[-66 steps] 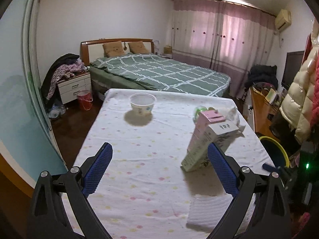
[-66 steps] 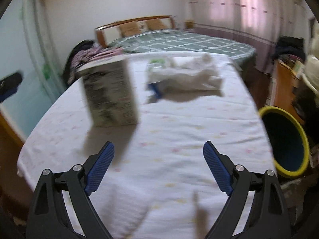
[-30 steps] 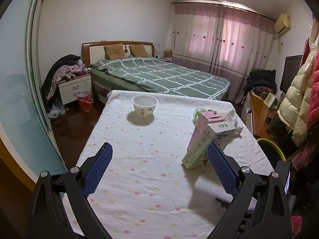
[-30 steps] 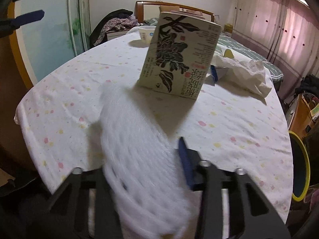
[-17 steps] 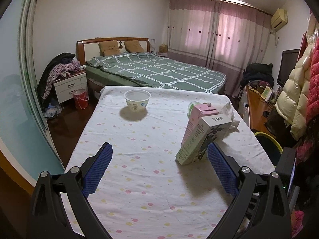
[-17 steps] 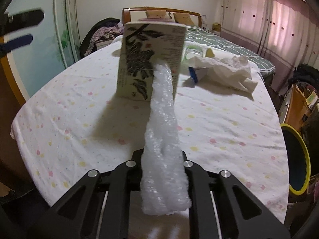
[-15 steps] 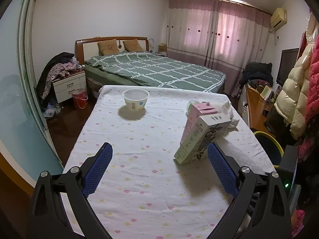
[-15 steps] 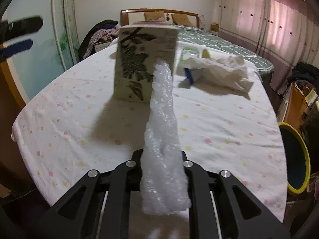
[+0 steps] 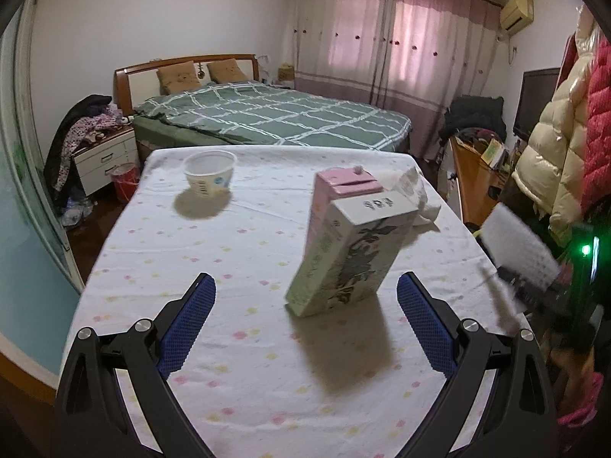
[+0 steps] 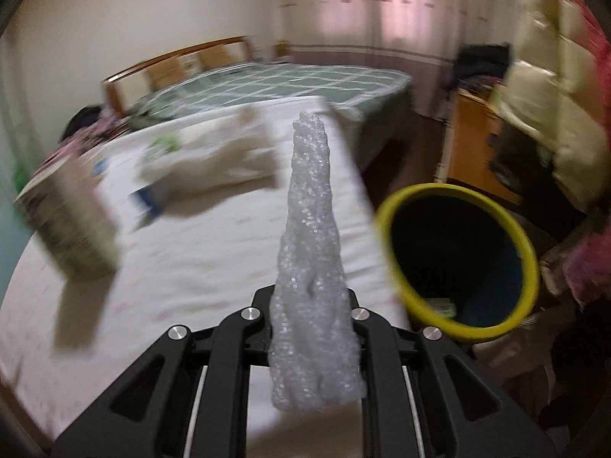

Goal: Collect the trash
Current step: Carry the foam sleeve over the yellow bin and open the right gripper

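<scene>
My right gripper point(image 10: 311, 328) is shut on a white bubble-wrap sheet point(image 10: 311, 236), held up above the table's right edge; the sheet point(image 9: 519, 244) also shows in the left wrist view. A bin with a yellow rim point(image 10: 385, 236) stands on the floor to the right of it. My left gripper point(image 9: 305, 328) is open and empty above the table, just in front of a tall printed carton point(image 9: 347, 252). A white cup point(image 9: 210, 173) and crumpled white paper point(image 9: 414, 194) lie farther back. The carton point(image 10: 68, 221) and paper point(image 10: 217, 164) look blurred in the right wrist view.
The table has a white dotted cloth point(image 9: 236, 252). A bed point(image 9: 267, 114) stands behind it, a nightstand point(image 9: 103, 160) and red pail at back left. Coats point(image 9: 565, 160) hang at the right beside a wooden desk point(image 9: 473, 183).
My right gripper closed on the bubble wrap, lifted it off the table and has swung right toward the yellow-rimmed bin. My left gripper moved a little closer to the carton.
</scene>
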Available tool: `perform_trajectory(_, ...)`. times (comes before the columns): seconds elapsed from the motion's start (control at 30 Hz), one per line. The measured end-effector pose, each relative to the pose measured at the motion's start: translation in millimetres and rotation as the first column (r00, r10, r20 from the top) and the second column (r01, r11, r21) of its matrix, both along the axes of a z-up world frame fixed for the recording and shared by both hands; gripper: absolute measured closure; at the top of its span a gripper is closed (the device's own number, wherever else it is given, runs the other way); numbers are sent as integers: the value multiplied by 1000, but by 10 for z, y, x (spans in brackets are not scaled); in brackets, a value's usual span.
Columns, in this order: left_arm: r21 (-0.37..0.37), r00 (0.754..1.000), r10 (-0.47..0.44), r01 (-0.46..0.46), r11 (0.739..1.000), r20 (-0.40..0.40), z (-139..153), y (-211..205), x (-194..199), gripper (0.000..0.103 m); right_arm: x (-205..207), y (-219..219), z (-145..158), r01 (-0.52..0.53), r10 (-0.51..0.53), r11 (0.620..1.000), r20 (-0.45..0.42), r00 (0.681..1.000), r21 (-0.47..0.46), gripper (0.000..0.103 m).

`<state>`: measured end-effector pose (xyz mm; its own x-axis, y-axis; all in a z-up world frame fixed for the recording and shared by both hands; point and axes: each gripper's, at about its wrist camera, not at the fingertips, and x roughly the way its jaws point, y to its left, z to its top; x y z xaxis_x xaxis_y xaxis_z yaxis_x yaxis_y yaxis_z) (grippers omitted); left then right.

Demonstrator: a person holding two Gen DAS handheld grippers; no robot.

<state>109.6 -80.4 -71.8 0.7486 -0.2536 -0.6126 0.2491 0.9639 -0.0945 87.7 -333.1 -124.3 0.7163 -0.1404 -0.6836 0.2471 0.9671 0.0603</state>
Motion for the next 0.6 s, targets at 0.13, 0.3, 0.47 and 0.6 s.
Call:
perform_trajectory(0.13, 11, 1000, -21, 22, 1000, -17, -90, -196, 129, 8, 85, -394, -31, 124, -124, 992, -9, 992, 12, 90)
perform_trajectory(0.3, 36, 1000, -4, 5, 999, -28, -196, -397, 295, 8, 215, -726, -120, 223, -222, 974, -23, 975, 47, 90)
perform_trajectory(0.47, 58, 999, 31, -30, 998, -27, -257, -467, 406, 8, 285, -953, -162, 311, -310, 948, -35, 950, 68, 88)
perform_trajectory(0.6, 61, 999, 44, -43, 997, -22, -262, -444, 420, 8, 307, -1060, -179, 351, -349, 932, -40, 936, 87, 72)
